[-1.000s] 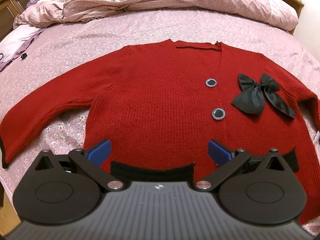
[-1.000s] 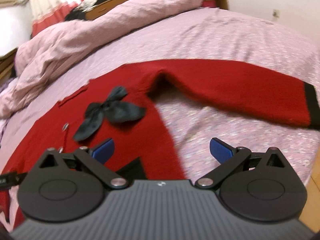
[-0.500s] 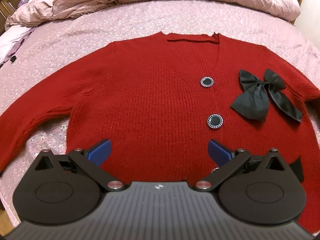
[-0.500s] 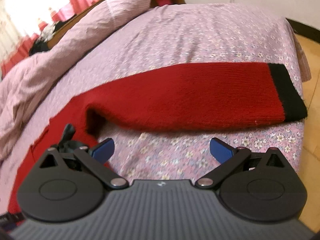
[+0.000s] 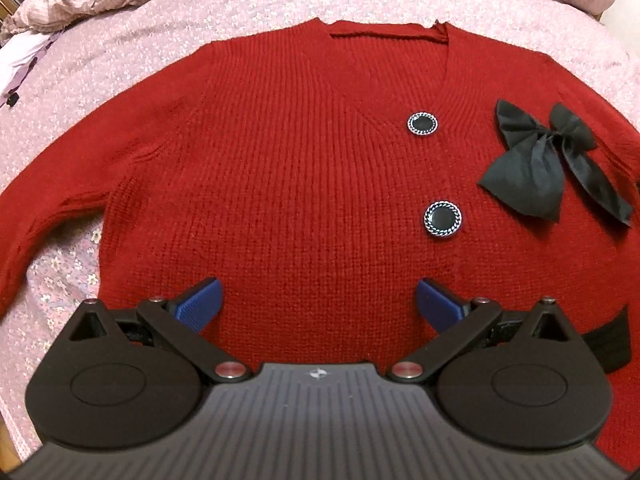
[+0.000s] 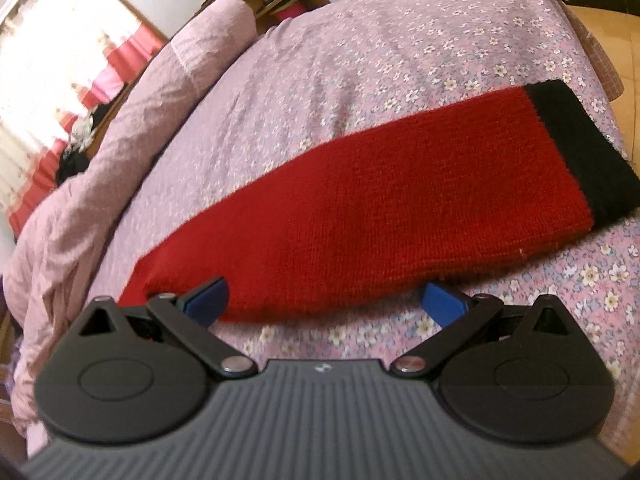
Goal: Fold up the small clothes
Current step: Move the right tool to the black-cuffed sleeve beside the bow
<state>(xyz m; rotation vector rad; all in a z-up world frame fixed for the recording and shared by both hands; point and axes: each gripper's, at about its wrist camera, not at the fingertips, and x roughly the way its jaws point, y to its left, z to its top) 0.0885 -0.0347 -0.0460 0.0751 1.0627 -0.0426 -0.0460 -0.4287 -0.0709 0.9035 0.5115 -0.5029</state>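
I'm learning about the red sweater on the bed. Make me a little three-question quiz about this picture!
1. True or false: the red cardigan lies spread flat on the bed.
2. How many round buttons show on its front?
3. What colour is the cuff on the sleeve in front of the right gripper? A) white B) black C) blue

Key: 1 true; 2 two; 3 B. Bonus: the left gripper and the right one are both open, holding nothing.
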